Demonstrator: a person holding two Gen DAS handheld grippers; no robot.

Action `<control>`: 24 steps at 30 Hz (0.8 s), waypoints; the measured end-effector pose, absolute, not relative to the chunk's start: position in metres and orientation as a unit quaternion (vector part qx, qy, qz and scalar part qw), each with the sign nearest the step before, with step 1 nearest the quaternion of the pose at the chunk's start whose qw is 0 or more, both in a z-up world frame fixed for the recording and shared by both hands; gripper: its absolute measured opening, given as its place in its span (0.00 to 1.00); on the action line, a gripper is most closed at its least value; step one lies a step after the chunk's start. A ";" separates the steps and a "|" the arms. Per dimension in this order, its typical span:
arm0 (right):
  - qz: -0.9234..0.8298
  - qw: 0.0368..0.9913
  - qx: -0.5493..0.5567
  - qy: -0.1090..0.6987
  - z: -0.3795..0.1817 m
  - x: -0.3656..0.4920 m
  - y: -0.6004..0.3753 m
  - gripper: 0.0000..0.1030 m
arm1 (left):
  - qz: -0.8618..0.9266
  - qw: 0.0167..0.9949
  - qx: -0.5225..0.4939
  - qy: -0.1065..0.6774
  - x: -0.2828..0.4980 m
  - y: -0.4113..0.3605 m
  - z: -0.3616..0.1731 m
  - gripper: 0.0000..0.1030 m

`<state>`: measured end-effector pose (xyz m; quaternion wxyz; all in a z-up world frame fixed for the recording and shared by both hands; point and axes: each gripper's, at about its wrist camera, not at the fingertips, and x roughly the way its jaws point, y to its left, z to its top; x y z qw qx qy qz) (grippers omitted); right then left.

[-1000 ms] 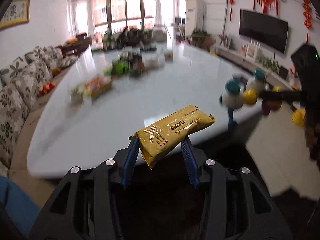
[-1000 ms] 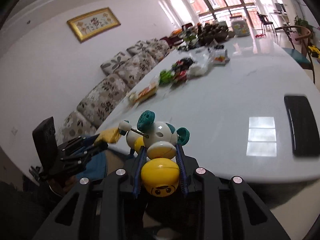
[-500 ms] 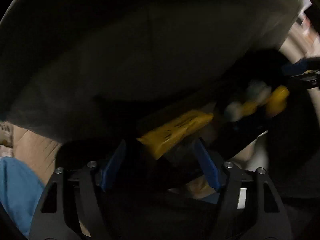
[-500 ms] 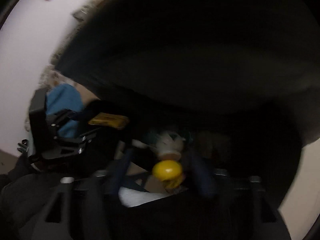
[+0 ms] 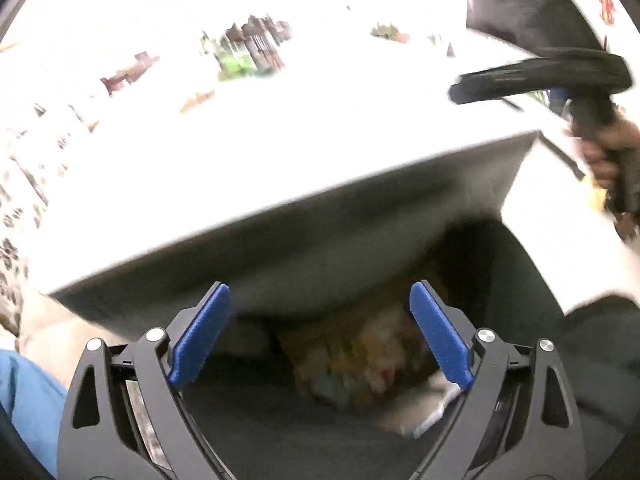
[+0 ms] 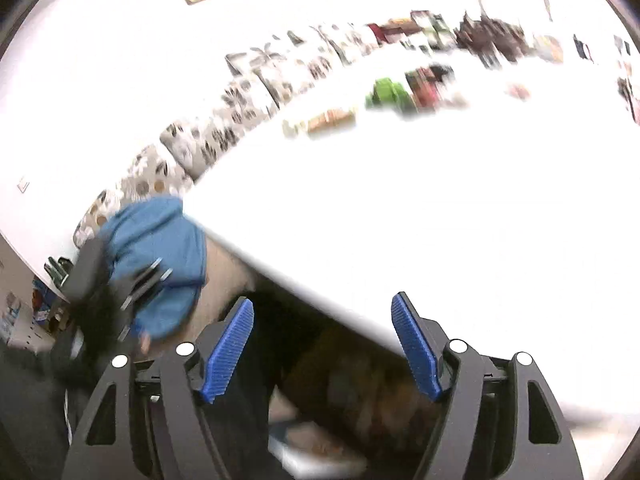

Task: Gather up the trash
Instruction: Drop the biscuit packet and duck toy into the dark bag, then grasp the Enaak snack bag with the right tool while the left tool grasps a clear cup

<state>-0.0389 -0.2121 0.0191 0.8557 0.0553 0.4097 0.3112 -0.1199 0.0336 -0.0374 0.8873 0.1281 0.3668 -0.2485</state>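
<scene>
A long white worktop, blown out by glare, runs away toward a patterned sofa and a blurred scatter of packets along its far side. Both grippers hang just off the near edge, above a dark bin tucked under it. The left gripper has its jaws spread wide with nothing between them, and the right gripper is likewise released and empty. In the bin lies a blurred heap of trash, yellowish and pale wrappers crumpled together, too smeared to tell apart. By my reading, a drop into the bin is done and the hands are free. The next move calls for reaching back over the near edge toward the far-side clutter and closing on another piece.
</scene>
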 end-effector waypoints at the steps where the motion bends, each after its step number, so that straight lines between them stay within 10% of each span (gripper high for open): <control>1: 0.314 0.859 0.050 0.401 0.026 -0.010 -0.194 0.68 | -0.242 0.894 0.123 0.356 -0.115 0.036 -0.029 0.86; 15: 0.266 0.813 -0.085 0.512 -0.018 0.226 -0.036 0.90 | -0.158 0.918 0.022 0.363 -0.074 0.103 -0.027 0.86; 24: 0.270 0.834 -0.123 0.465 -0.014 0.147 -0.079 0.54 | -0.088 0.937 -0.010 0.339 0.013 0.127 -0.001 0.86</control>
